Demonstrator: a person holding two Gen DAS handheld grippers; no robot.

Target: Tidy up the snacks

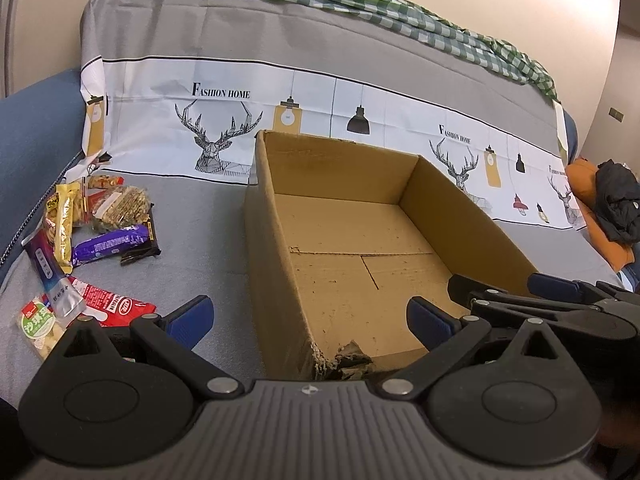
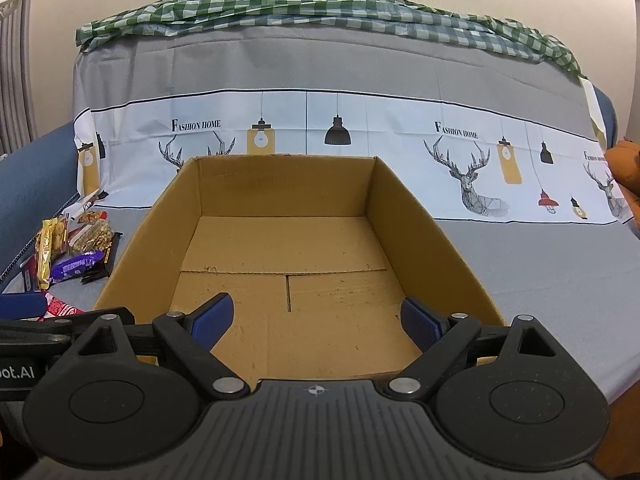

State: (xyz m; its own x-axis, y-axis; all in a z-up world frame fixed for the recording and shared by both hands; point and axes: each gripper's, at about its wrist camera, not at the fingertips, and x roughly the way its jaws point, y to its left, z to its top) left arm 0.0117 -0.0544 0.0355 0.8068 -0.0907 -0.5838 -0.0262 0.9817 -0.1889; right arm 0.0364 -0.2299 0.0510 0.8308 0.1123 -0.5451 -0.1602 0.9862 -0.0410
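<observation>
While both of my grippers hang over the near edge of the covered sofa seat, the task stands at its very start. The cardboard box (image 2: 280,248) sits in the middle of the seat, its back wall close to the printed band of the grey cover (image 2: 540,264), and its floor is bare: no snack has gone in yet. The near left corner of the box looks torn in the left wrist view.

The snack pile (image 1: 92,236) lies toward the left edge of the seat, apart from the box's left wall. In it I can pick out a purple bar (image 1: 114,244), a gold-wrapped bar (image 1: 66,220), a clear pack of brown crisps or biscuits (image 1: 122,206), a red packet (image 1: 110,304) and a green-and-white packet (image 1: 38,326) nearest me.

My left gripper (image 1: 310,322) stands wide apart and holds nothing; it straddles the torn corner without touching it that I can see. My right gripper (image 2: 316,318) is likewise spread wide and empty, poised above the box's near wall.

I judge everything is left to do: each packet must be taken from the pile and placed in the box.
</observation>
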